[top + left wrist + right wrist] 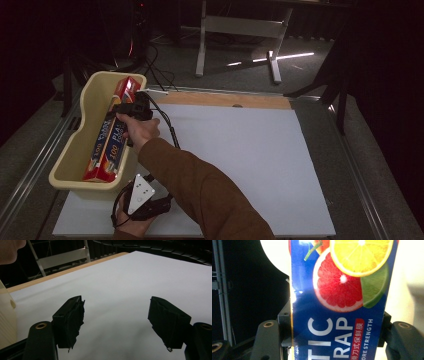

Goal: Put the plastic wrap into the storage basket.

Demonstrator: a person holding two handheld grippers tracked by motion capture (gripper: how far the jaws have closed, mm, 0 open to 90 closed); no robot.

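We hold the plastic wrap box point(111, 135) with the right gripper point(131, 111) inside the cream tub point(70, 155) at the table's left edge.

In the right gripper view we see the jaws clamped on the two sides of the blue box point(339, 315), its printed citrus slices and white lettering running up between them, with the tub's pale wall behind; from the high view the box lies lengthwise in the tub, red edge up, and the right hand point(139, 131) reaches across from a brown sleeve point(200, 190); the left gripper point(142, 197) rests near the table's front edge just beside the tub, and in its own view the jaws stand wide apart with nothing between them over the white table sheet point(125, 285).
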